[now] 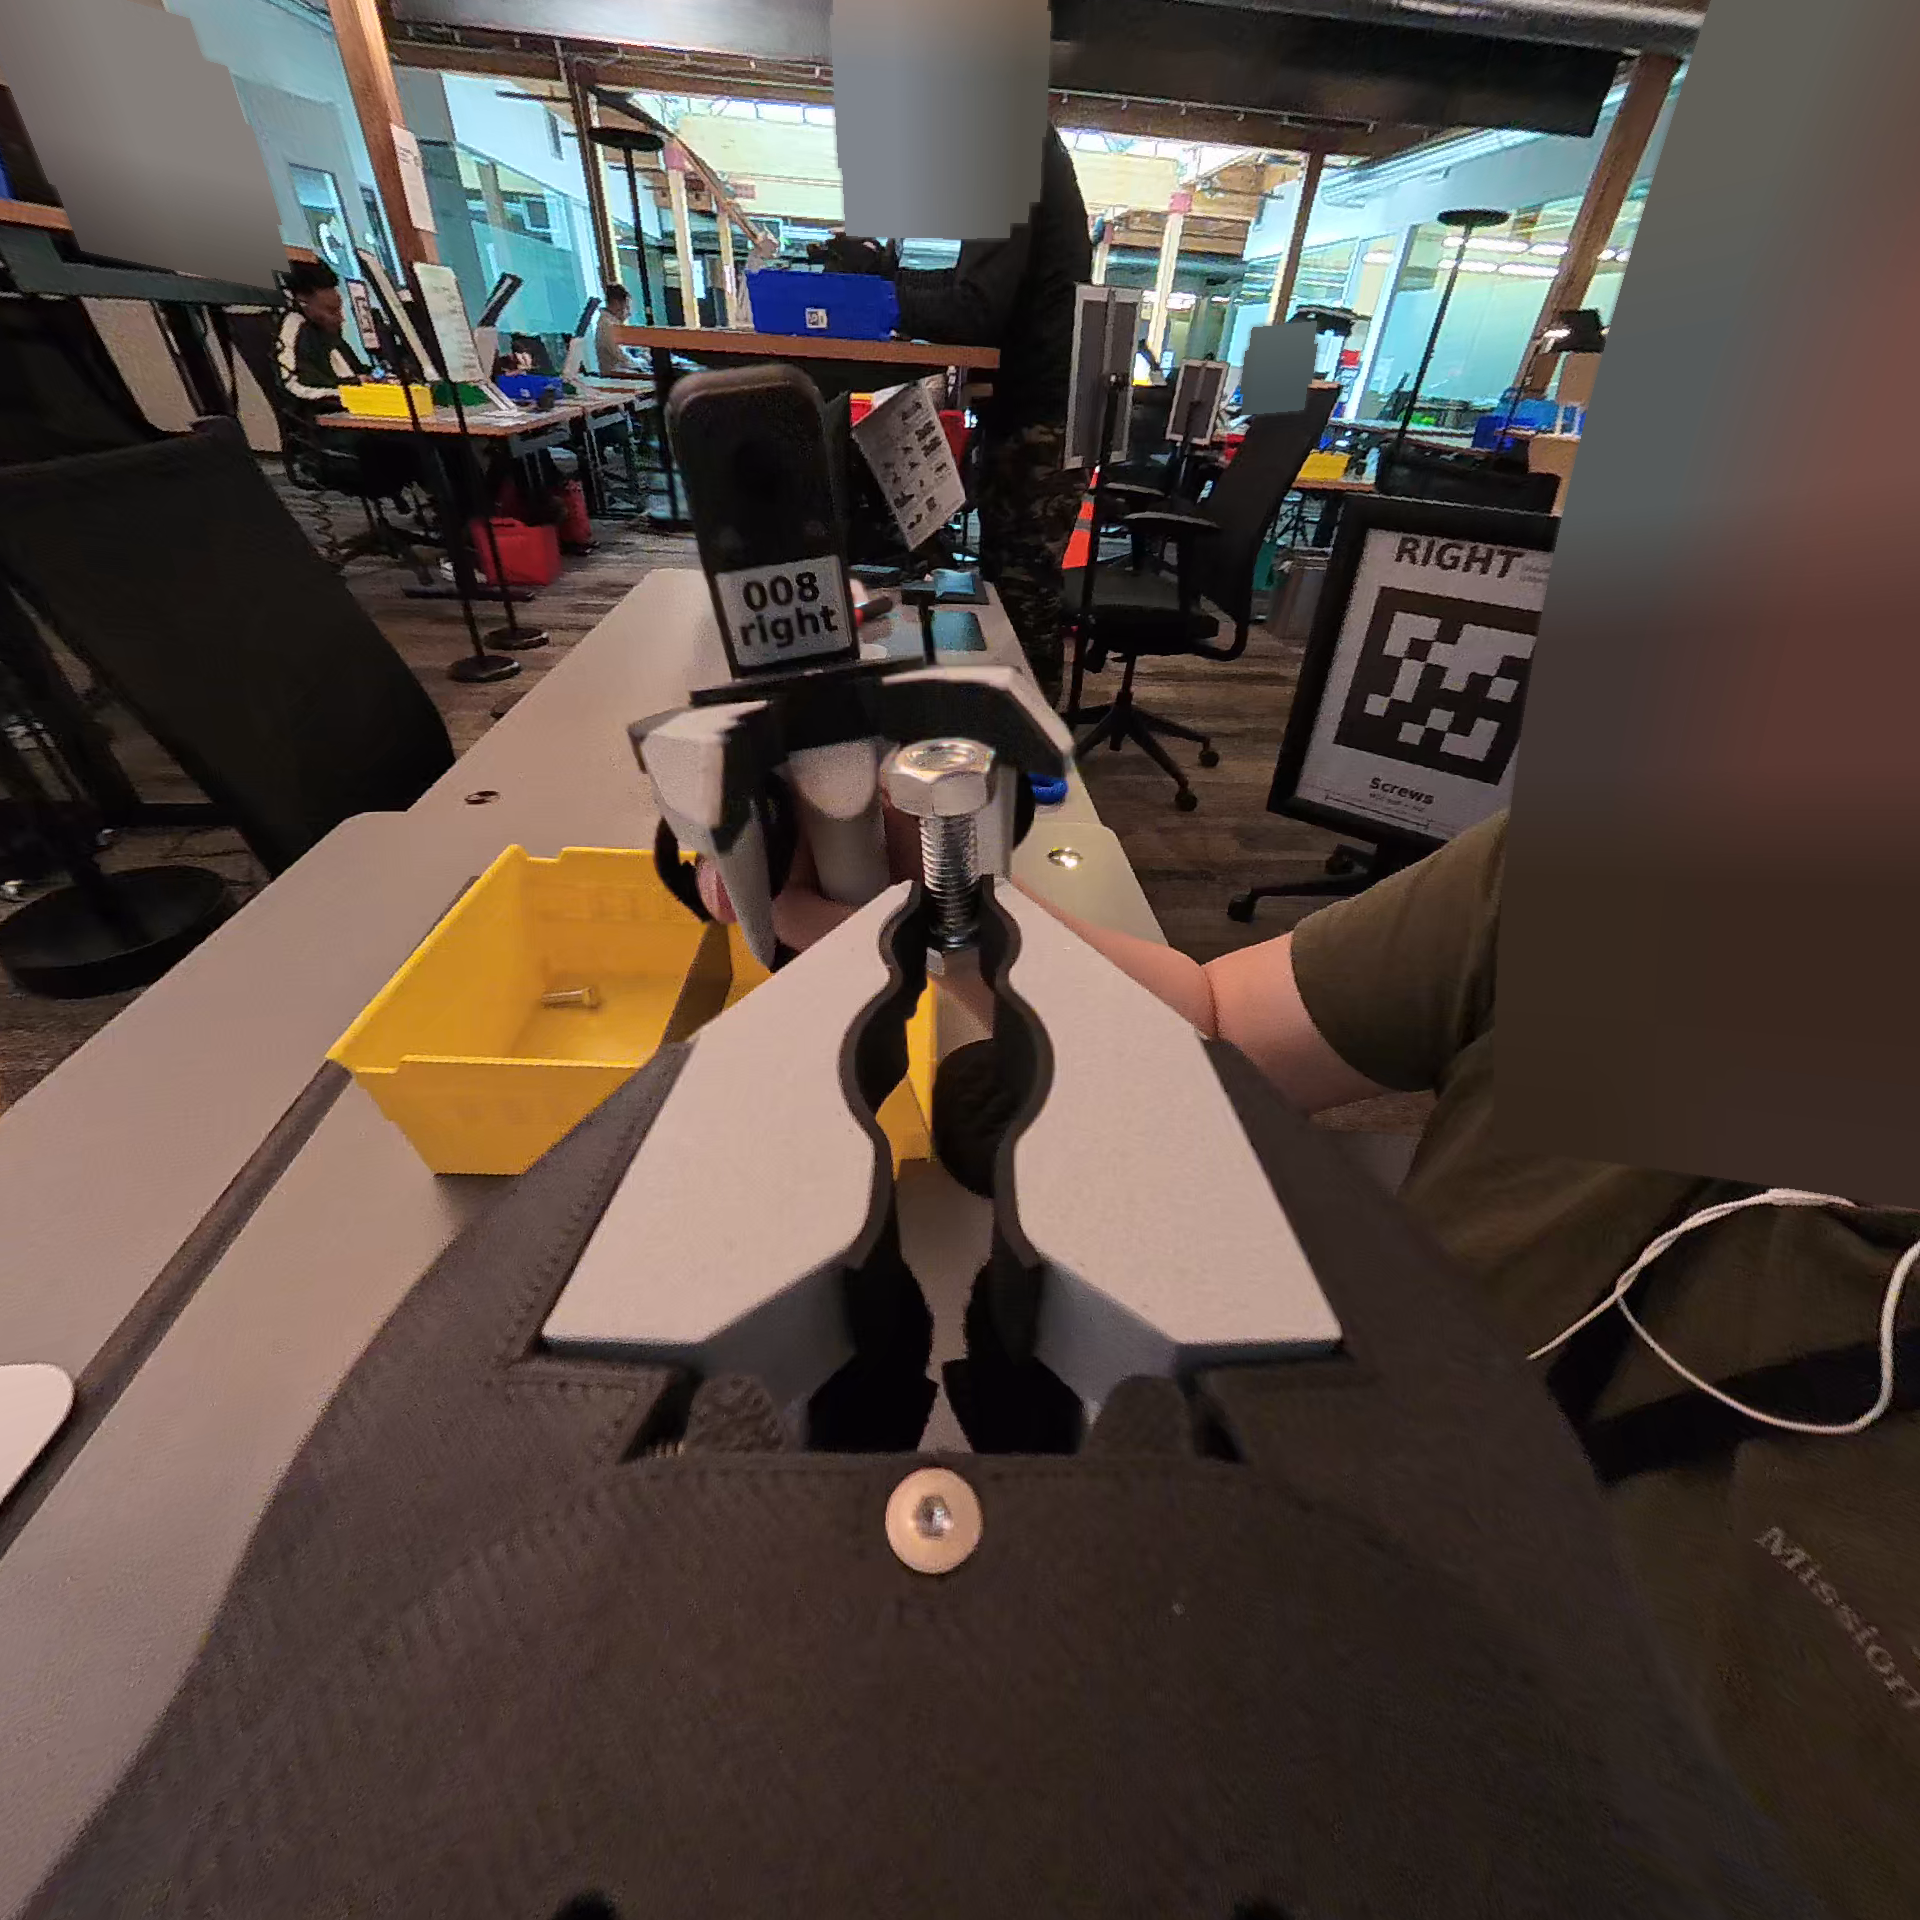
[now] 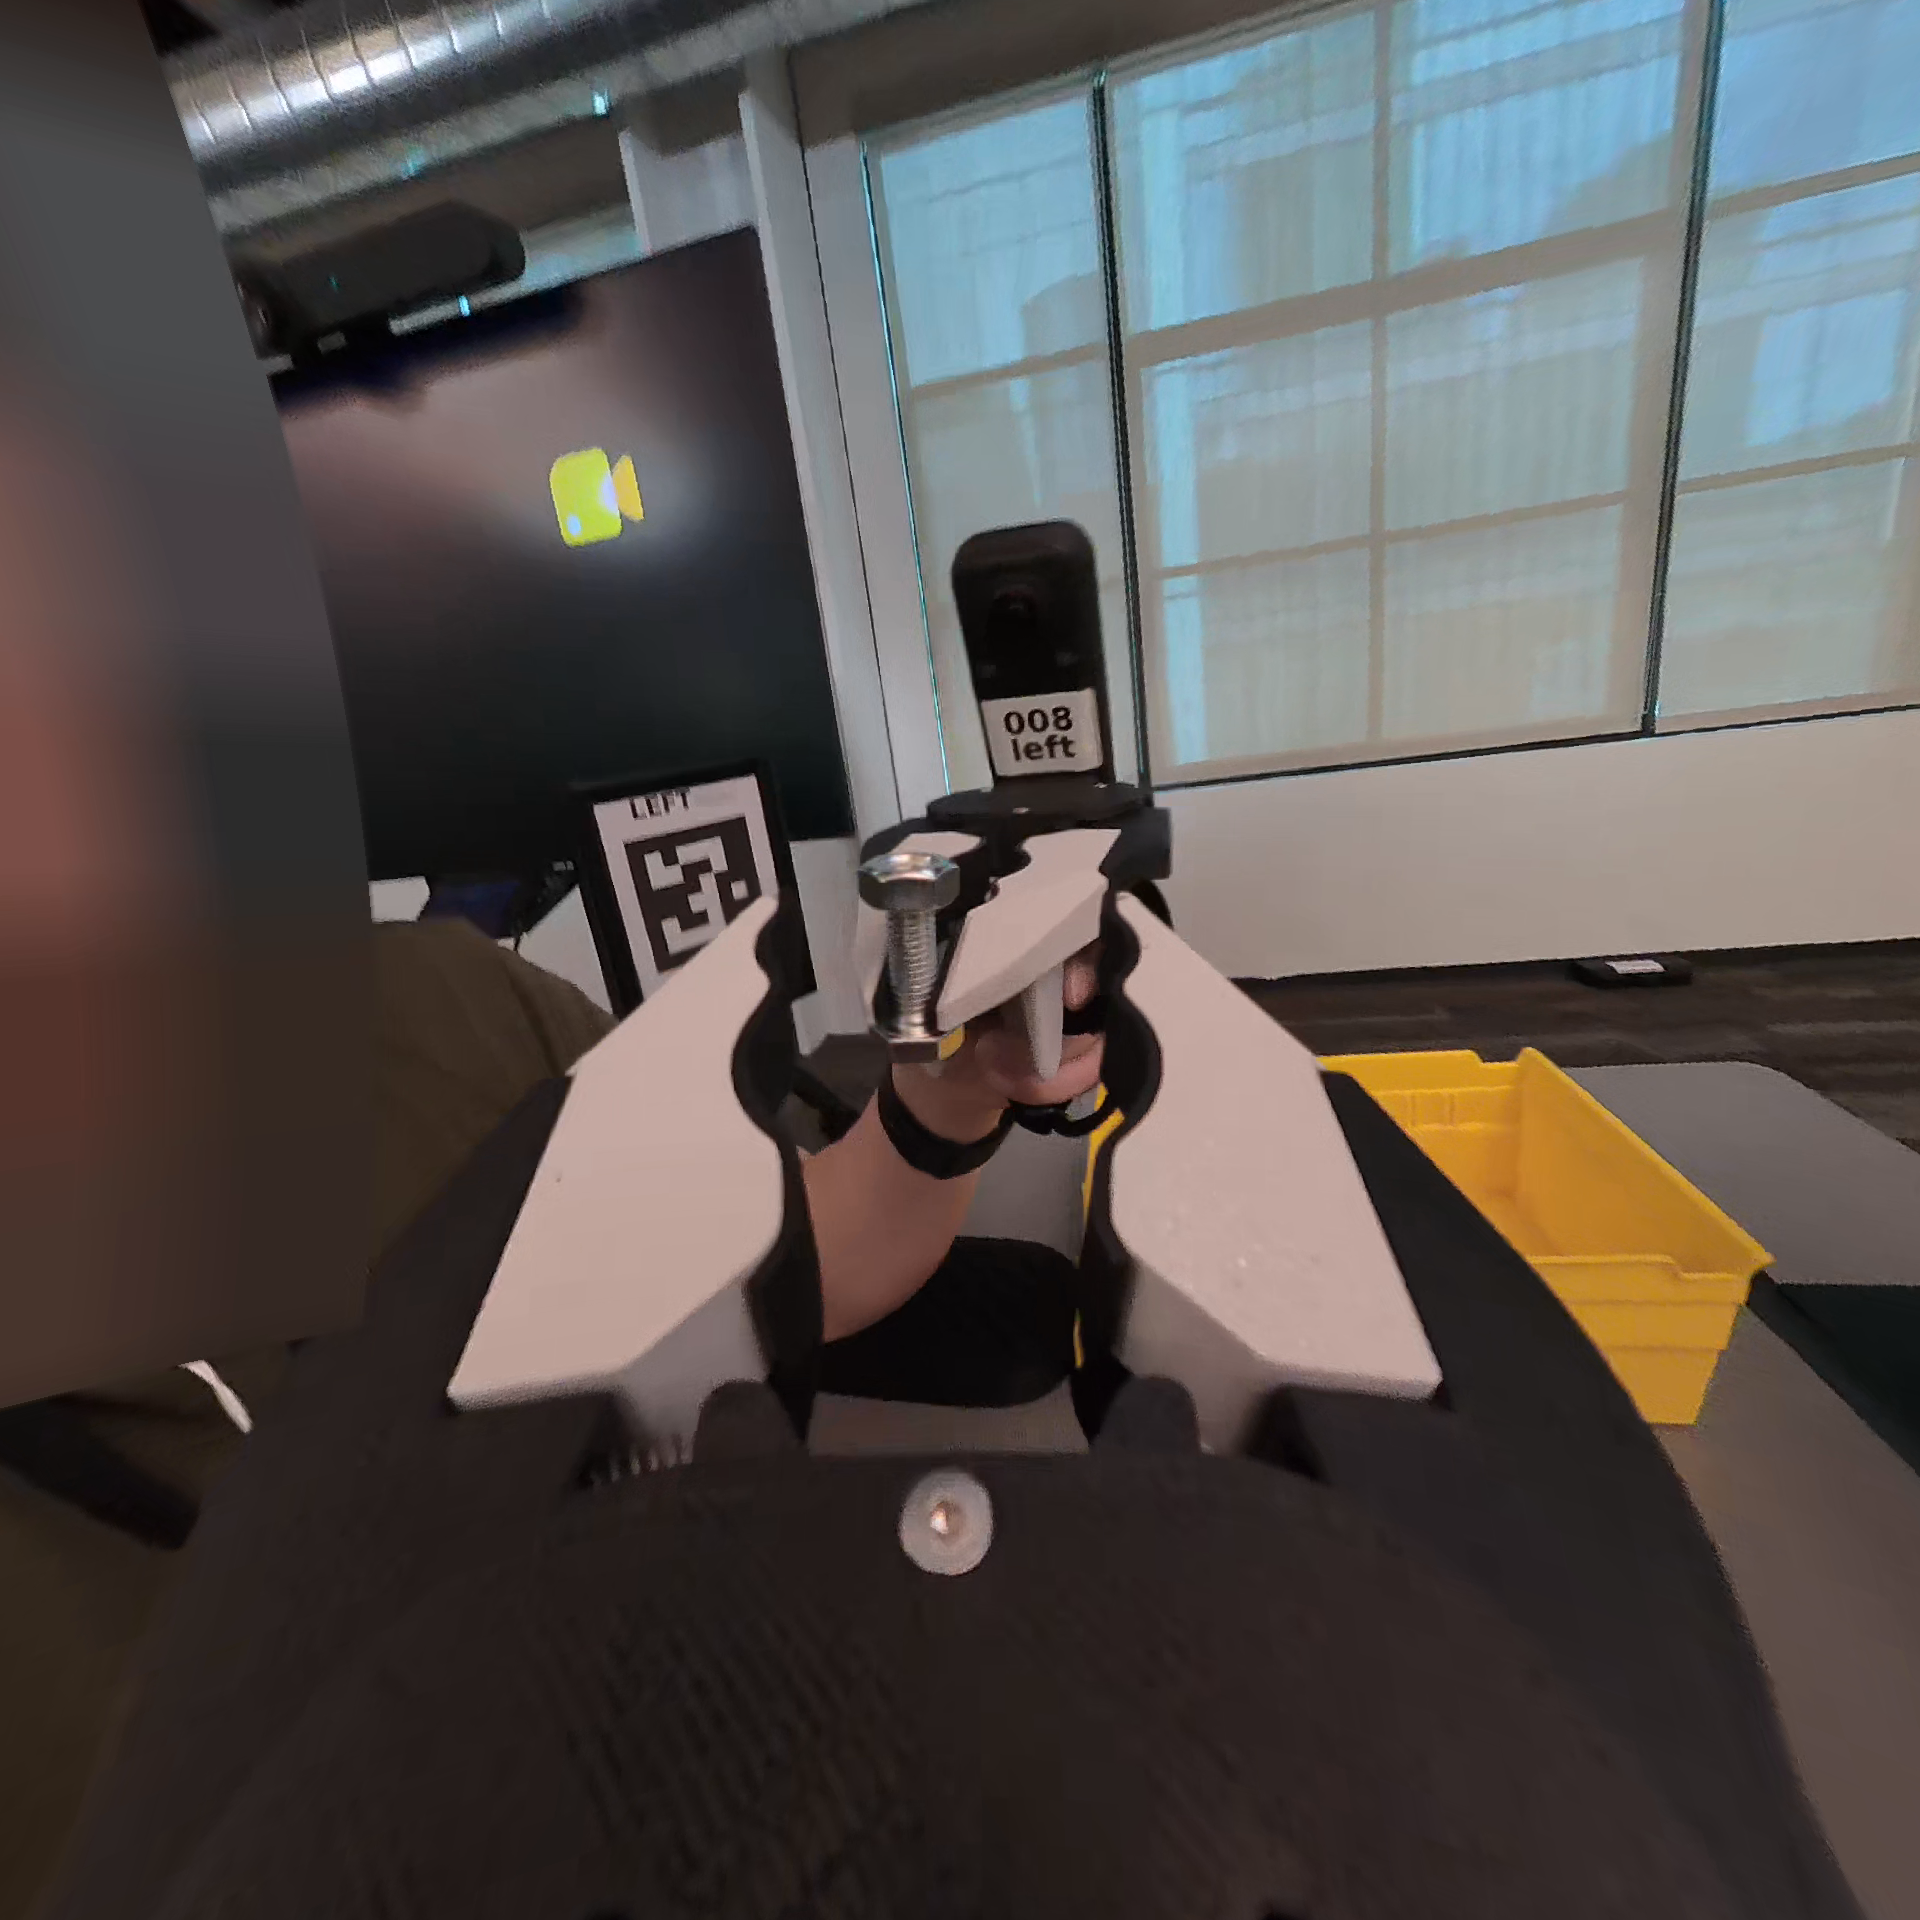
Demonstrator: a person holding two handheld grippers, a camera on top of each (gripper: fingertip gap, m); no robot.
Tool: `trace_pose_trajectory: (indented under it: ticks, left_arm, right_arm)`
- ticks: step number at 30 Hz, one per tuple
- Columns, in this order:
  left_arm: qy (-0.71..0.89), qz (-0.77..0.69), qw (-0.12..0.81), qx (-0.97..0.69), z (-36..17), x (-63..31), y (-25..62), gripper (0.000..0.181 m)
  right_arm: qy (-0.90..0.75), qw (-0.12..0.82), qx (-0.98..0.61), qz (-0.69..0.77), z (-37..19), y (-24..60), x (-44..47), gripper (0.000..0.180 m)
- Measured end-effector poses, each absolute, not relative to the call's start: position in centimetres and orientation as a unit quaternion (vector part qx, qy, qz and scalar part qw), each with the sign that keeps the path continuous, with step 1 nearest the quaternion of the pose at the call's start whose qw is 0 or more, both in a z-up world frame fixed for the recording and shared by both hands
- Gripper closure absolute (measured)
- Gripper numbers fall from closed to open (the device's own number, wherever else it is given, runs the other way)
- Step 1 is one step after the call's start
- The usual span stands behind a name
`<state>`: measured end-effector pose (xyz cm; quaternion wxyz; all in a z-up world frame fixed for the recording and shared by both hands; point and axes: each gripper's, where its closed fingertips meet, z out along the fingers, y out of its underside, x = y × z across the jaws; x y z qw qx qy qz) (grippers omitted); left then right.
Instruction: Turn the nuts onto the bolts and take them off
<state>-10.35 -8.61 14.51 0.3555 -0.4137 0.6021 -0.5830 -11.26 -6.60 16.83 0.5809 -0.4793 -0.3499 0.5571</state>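
A silver hex bolt stands upright, head up, with a nut at its lower end. My left gripper is shut on that lower end and holds the bolt in the air. In the right wrist view the bolt and nut sit at the left gripper's tips. My right gripper is open wide, its fingers either side of the bolt and apart from it. It faces the left wrist view just behind the bolt head.
A yellow bin stands on the grey table with one loose bolt inside; it also shows in the right wrist view. Framed marker boards stand nearby. The person's arm reaches in from the right. Left and right tips are no more than a few centimetres apart.
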Motion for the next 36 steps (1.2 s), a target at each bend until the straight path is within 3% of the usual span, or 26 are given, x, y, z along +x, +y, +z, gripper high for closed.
trace_pose_trajectory:
  ticks: [36]
  left_arm:
    - [0.615, -0.585, 0.342, -0.405, 14.0, -9.9, -9.5, 0.173]
  right_arm:
    - [-0.348, 0.578, -0.487, 0.555, 16.6, -6.4, -10.8, 0.123]
